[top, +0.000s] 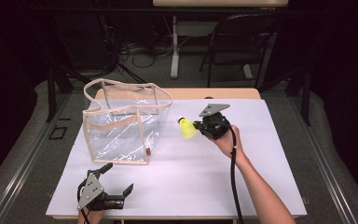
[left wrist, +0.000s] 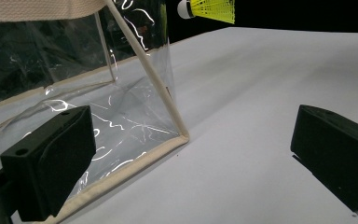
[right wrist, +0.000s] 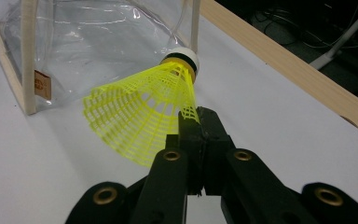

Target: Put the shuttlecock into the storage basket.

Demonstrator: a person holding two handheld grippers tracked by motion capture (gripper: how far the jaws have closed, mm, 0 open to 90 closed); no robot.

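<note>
Surface: white sheet (top: 177, 177) over wooden table (top: 223, 93), grey floor around | Room: dark, black chair (top: 240, 42) and cables behind | Right gripper (top: 204, 125): pinched tight on skirt rim of yellow shuttlecock (top: 187, 128), held above sheet just beside clear bag (top: 121, 123) | Left gripper (top: 114, 179): spread wide, empty, near table's front edge.

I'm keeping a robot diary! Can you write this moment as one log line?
right gripper: shut on yellow shuttlecock, held above table beside clear bag | left gripper: open, empty, near bag's front corner | shuttlecock not yet in bag
</note>
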